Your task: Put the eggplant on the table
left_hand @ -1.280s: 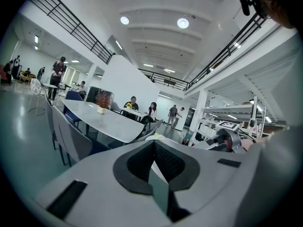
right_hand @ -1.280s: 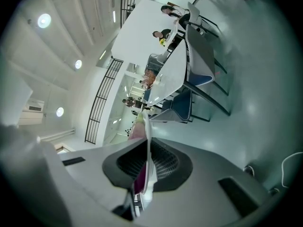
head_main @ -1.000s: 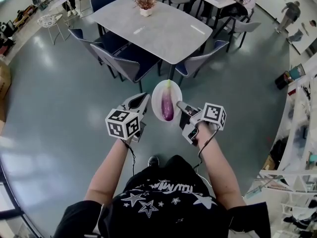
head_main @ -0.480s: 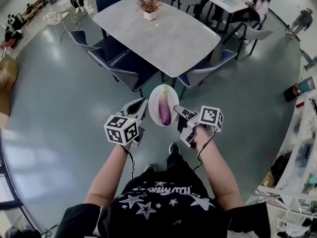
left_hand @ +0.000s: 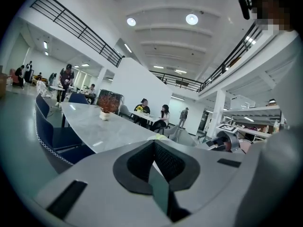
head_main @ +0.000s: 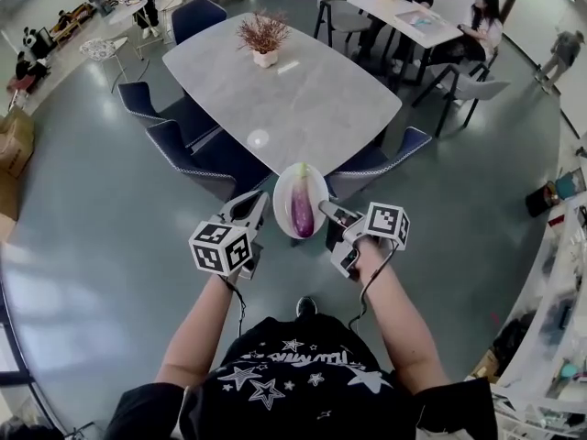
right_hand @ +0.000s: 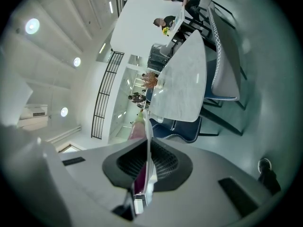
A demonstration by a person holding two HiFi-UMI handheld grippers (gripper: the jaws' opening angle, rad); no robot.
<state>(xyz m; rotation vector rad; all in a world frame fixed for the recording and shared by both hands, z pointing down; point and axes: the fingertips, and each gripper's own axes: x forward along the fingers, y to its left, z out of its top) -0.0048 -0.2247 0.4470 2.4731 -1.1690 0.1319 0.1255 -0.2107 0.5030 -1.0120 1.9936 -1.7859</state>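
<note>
A purple eggplant (head_main: 302, 206) with a green stem lies on a white plate (head_main: 283, 189), carried in the air just before the near edge of the grey table (head_main: 303, 81). My left gripper (head_main: 260, 203) is shut on the plate's left rim, and my right gripper (head_main: 326, 210) is shut on its right rim. In the left gripper view the plate (left_hand: 160, 188) shows edge-on between the jaws, with the table (left_hand: 102, 126) ahead. The right gripper view shows the plate (right_hand: 148, 141) edge-on with the eggplant (right_hand: 138, 129) beside it.
Blue chairs (head_main: 209, 159) and a grey one (head_main: 374, 168) stand along the table's near side. A potted plant (head_main: 263, 37) and a small white disc (head_main: 259, 138) sit on the table. People sit at another table (head_main: 413, 12) at the back right. Shelving (head_main: 559, 319) runs along the right.
The person has walked forward with the plate, and the table has come closer; the plate now hangs at its near edge. Both grippers keep their hold.
</note>
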